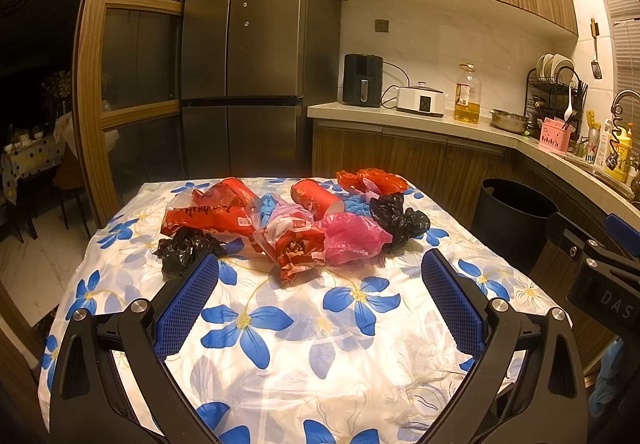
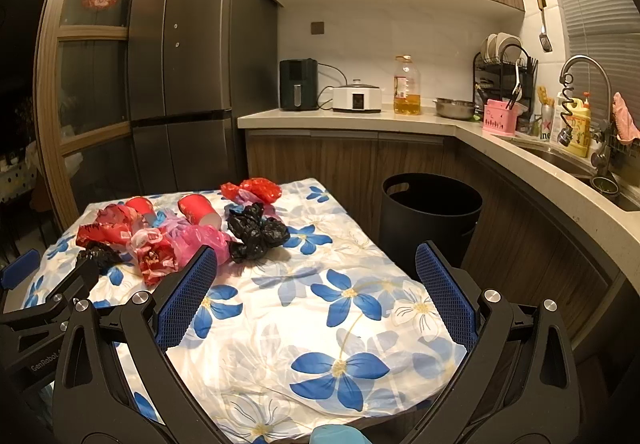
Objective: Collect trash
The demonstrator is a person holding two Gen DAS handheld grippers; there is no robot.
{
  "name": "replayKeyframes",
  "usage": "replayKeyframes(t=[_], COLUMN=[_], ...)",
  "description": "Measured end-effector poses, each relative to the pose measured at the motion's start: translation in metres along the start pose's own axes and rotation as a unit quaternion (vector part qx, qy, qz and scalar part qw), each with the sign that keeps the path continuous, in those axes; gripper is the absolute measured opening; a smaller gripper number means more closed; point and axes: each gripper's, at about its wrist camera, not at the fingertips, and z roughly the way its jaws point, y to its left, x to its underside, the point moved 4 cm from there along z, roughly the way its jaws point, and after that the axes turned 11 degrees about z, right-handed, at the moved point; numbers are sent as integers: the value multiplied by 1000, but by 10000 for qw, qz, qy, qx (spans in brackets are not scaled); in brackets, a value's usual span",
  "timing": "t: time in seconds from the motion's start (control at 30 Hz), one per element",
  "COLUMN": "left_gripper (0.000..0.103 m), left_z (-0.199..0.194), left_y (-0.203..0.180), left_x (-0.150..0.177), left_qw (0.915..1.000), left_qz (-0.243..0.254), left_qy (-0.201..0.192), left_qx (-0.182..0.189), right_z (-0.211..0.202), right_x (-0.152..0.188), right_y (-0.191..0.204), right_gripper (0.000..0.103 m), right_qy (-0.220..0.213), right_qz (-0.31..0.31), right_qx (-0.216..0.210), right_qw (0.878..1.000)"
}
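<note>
Left tongs (image 1: 320, 272) spread wide, holding nothing, hovering above the near half of the tabletop (image 1: 304, 356) with its blue-flower cloth. Right tongs (image 2: 316, 268) likewise wide open and empty, poised over the near right part of the same tabletop (image 2: 304, 328), blue ribbed pads (image 2: 188, 296) facing inward.

Trash heaped across the far half of the cloth. From the left wrist view: a crumpled black bag (image 1: 184, 250) at the near left of the heap, just beyond the left pad; a flattened red wrapper (image 1: 204, 222) behind it; a scrunched red-and-gold wrapper (image 1: 300, 250) at centre front; a pink plastic bag (image 1: 352, 238) touching it on the right; a second black bag (image 1: 398, 219) further right; a red paper cup (image 1: 316, 199) lying on its side behind the pink bag, open end toward the right; another red cup (image 1: 236, 187) tipped over at the far left; a red plastic bag (image 1: 372, 179) at the far right corner; bits of blue plastic (image 1: 268, 209) between the cups.

From the right wrist view, same heap at left: black bag (image 2: 256, 232) nearest the middle, pink bag (image 2: 200, 240), red cup (image 2: 198, 208), red plastic bag (image 2: 252, 188).

Black trash bin (image 2: 430, 219) standing on the floor just right of the tabletop, open-topped, against the wooden base cabinets. Same bin (image 1: 514, 222) at right in the left wrist view.
</note>
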Motion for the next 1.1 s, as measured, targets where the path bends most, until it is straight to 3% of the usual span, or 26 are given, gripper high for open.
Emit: replayKeyframes(t=[0.6,1.1], left_gripper=[98,98], left_z=[9,51], left_y=[-2,-7], left_x=[3,13], left_qw=[10000,9999], left_qz=[-41,-45], left_qy=[70,114], left_qx=[-28,37], right_z=[10,62], right_x=[7,28], right_y=[-2,-9], right_gripper=[98,98], right_qy=[83,393], right_qz=[-48,-39], right_qx=[10,-171], right_qw=[10000,9991])
